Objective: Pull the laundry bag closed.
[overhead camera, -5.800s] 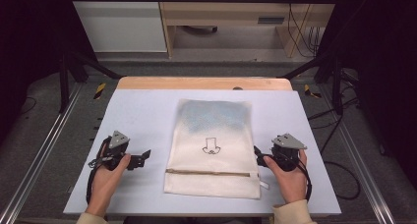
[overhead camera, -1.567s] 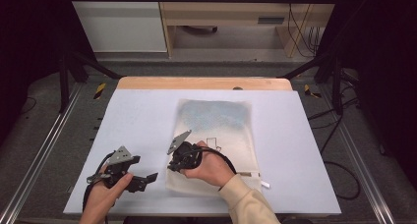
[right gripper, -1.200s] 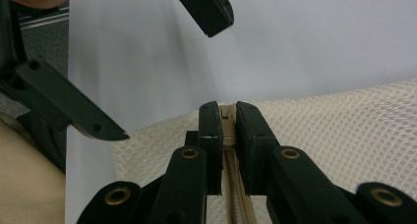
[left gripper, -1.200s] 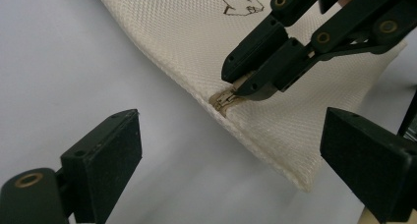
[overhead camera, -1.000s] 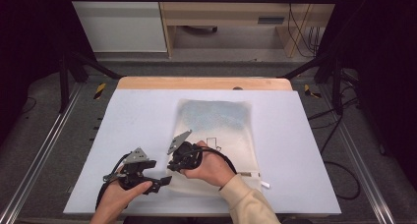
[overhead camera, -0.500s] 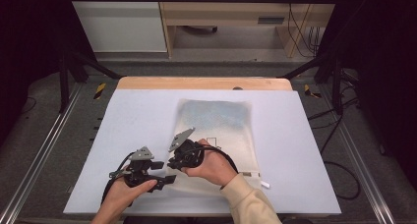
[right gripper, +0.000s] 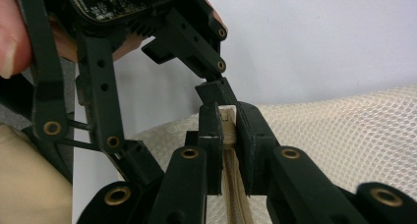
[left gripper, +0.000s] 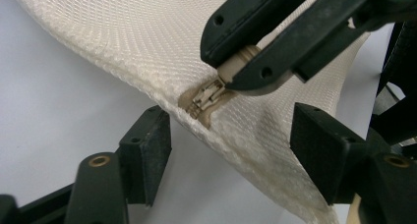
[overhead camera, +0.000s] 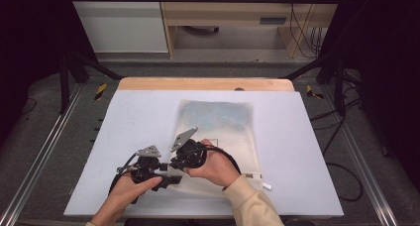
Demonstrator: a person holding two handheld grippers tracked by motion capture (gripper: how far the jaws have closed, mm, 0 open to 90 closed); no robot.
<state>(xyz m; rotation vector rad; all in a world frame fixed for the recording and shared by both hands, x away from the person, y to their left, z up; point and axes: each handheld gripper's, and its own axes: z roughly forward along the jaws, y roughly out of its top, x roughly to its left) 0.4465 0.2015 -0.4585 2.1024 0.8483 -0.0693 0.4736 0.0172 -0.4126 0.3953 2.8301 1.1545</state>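
A cream mesh zip bag [overhead camera: 218,124] lies flat on the white table [overhead camera: 307,151]. My right gripper [overhead camera: 175,163] reaches across to the bag's near left corner and is shut on the tan zipper pull [right gripper: 227,123], seen from the other side as the pull [left gripper: 236,64] leading to the slider [left gripper: 205,95]. My left gripper [overhead camera: 171,179] sits just left of it, and its jaws have just been closing. The left gripper [left gripper: 236,160] straddles the lifted corner of the bag [left gripper: 137,37], its pads not pressing on the mesh.
A small white tag [overhead camera: 266,186] lies by the bag's near right end. A wooden strip [overhead camera: 205,84] edges the table's far side. Metal rails [overhead camera: 44,151] run along both sides, with cables on the floor at the right [overhead camera: 341,171].
The right hand crossed from the bag's right side to its near left corner and stayed there. The left gripper moved right up to that corner, and its jaws narrowed around the mesh.
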